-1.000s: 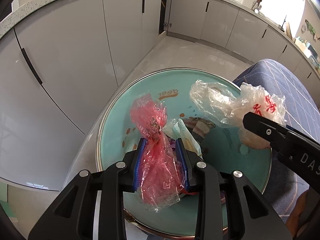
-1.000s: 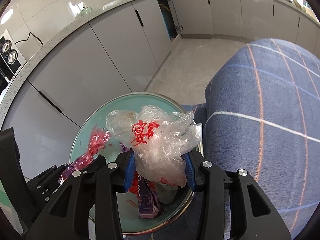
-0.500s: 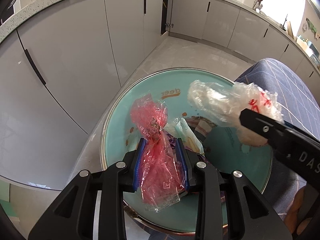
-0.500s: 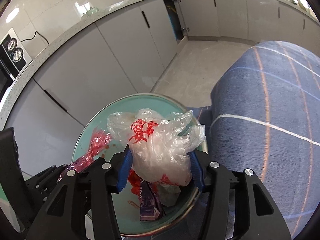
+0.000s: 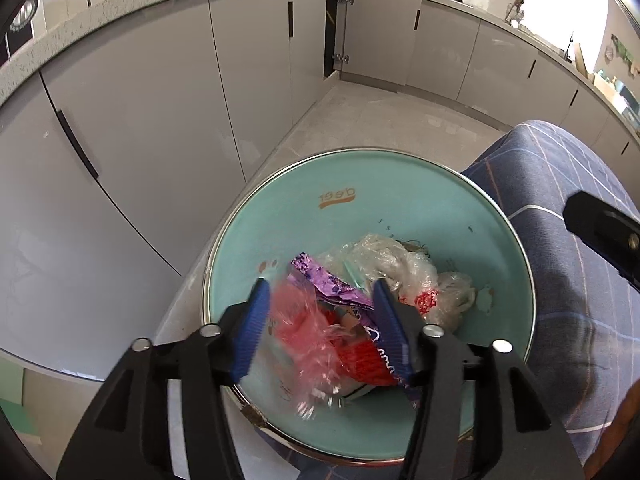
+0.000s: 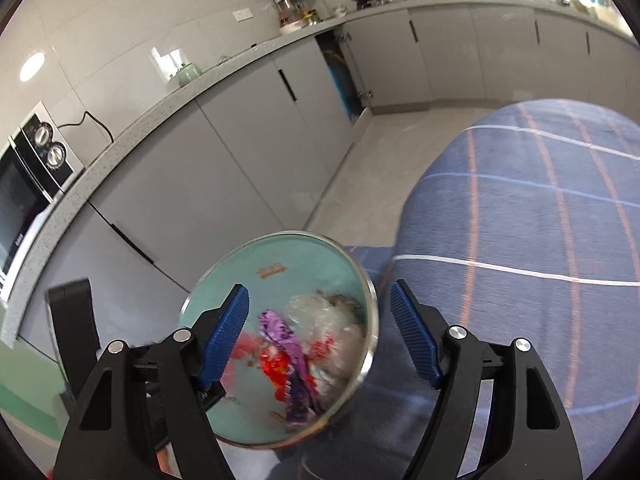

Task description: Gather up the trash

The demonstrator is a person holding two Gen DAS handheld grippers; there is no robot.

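Note:
A round teal bin (image 5: 400, 216) with a metal rim stands below me. Inside lie a pink plastic wrapper (image 5: 304, 328), a purple foil wrapper (image 5: 332, 292), a red packet (image 5: 364, 360) and a clear plastic bag with red print (image 5: 404, 272). My left gripper (image 5: 320, 320) is open just above the bin, and the blurred pink wrapper lies loose between its blue pads. My right gripper (image 6: 320, 340) is open and empty, higher over the bin (image 6: 280, 276), where the clear bag (image 6: 332, 324) and purple wrapper (image 6: 284, 340) lie.
Grey kitchen cabinets (image 5: 140, 128) run along the left and back, with one door ajar (image 5: 334, 32). A blue checked cloth surface (image 6: 540, 220) sits right of the bin. A microwave (image 6: 24, 184) stands on the counter. Pale floor tiles (image 5: 380, 120) lie beyond the bin.
Both grippers have opened. The pink wrapper dropped from the left one and the clear printed bag from the right one, both into the bin. The right gripper rose and pulled back.

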